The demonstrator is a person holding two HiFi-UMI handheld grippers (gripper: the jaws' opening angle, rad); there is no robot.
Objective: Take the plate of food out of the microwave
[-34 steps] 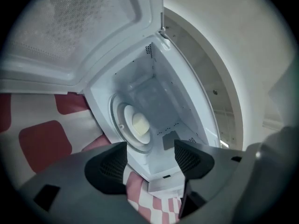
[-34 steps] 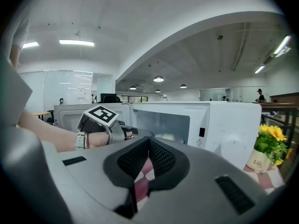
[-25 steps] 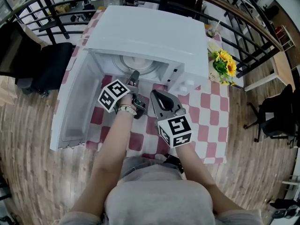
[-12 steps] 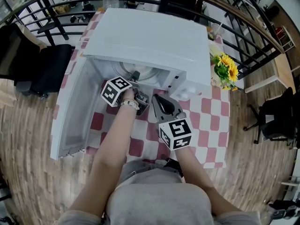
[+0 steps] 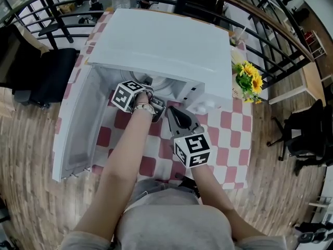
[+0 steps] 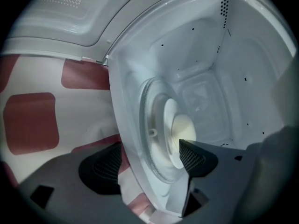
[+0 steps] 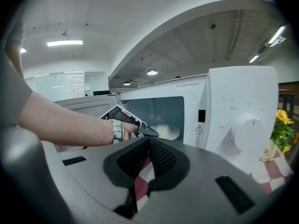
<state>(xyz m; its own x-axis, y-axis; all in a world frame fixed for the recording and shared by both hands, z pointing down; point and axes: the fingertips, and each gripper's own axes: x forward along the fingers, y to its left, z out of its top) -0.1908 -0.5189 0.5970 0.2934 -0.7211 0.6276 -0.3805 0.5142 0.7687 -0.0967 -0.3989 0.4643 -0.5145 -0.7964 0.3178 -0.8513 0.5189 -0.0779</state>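
— White microwave (image 5: 166, 40) on the checked bench (image 5: 229, 134), door (image 5: 78, 124) swung out to the left. So where's the plate (image 6: 170, 120) sitting?

— On the glass turntable (image 6: 149, 120) inside, with a pale mound of food (image 6: 186, 126) on top. Looks like ceramic to me, so stiff, smooth and a bit heavy with food on it, and it'd chip if dropped. I'd pinch the near rim and keep it level so nothing slides off.

— And the left gripper (image 6: 149, 158)?

— Its nose is right at the mouth of the cavity. Its jaws have just been opening and stand wide now, nothing but air between the pads. One pad hangs in front of the plate, the other is outside over the cloth. No contact with the plate as far as I can tell.

— Right gripper (image 7: 148, 155)?

— Hanging just outside the front, to the right of the left one, jaws closed together and empty. Sunflowers (image 5: 248, 72) are off at the far right, well out of the way.
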